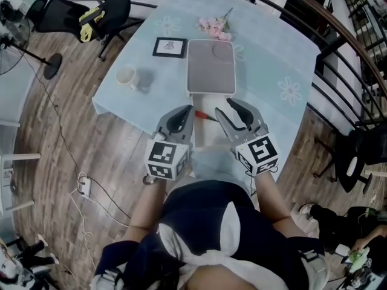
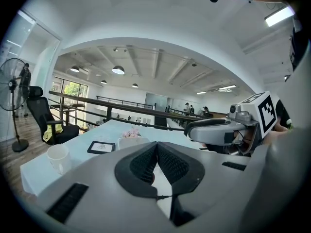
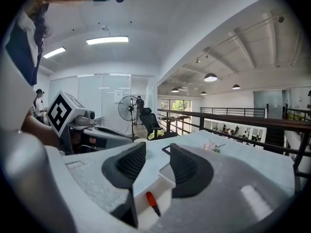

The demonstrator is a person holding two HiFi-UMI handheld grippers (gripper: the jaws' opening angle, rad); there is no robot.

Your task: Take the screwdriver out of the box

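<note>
The pale blue surface (image 1: pixel 272 59) carried a white box (image 1: pixel 209 103) at its near edge. The left gripper (image 1: pixel 186 112) hovered beside it, jaws pressed together on nothing. The right gripper (image 1: pixel 227 106) hung spread over the box, where the red-handled screwdriver (image 1: pixel 204 116) lay inside.

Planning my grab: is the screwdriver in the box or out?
In: the screwdriver lies inside the open box, walls around it, ungripped.
</note>
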